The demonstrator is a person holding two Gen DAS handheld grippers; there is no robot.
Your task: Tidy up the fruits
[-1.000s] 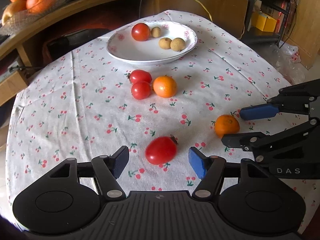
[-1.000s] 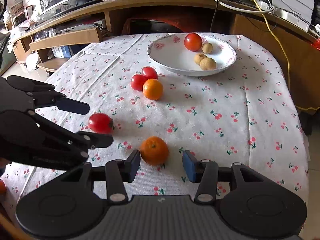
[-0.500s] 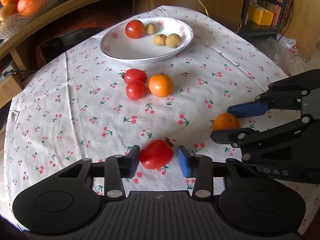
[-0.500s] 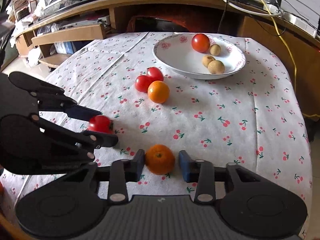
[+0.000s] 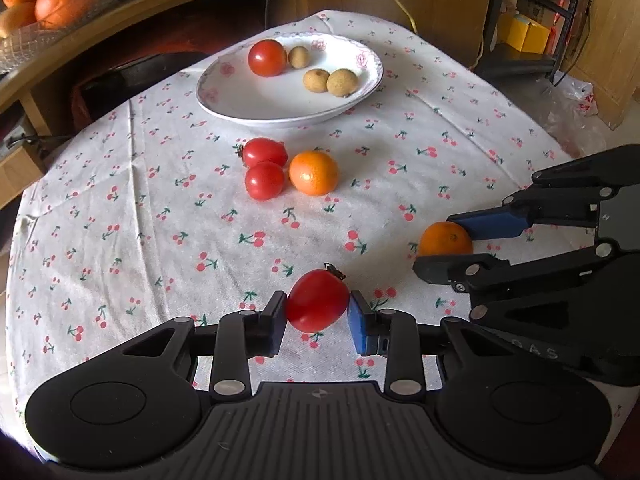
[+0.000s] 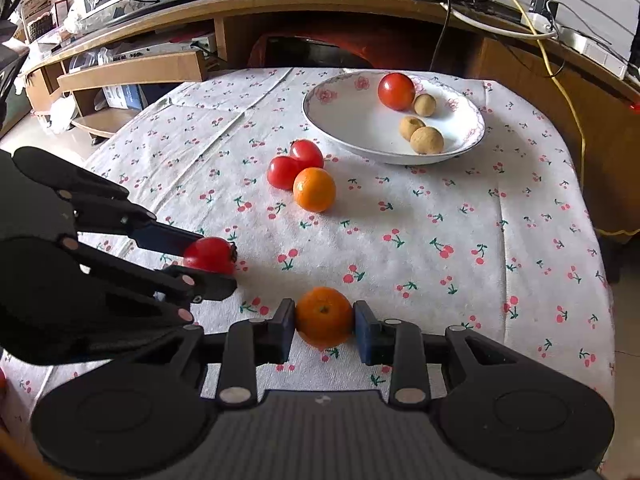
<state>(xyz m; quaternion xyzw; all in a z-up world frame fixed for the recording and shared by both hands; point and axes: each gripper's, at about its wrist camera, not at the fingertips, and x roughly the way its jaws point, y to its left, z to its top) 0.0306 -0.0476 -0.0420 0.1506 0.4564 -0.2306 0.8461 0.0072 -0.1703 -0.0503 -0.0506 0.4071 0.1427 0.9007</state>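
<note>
left wrist view: our left gripper clamps a tomato, our right gripper an orange; the plate (white, floral-rimmed) holds one red tomato and three longans.

Each view looks from just behind its own gripper, forward and slightly downward along the fingers, close over the near edge of the cherry-print tablecloth toward the wooden shelf unit behind. The left wrist view sits left, the right wrist view right. Both share the white plate and the cloth's middle, and each catches the other gripper at its side.
</note>
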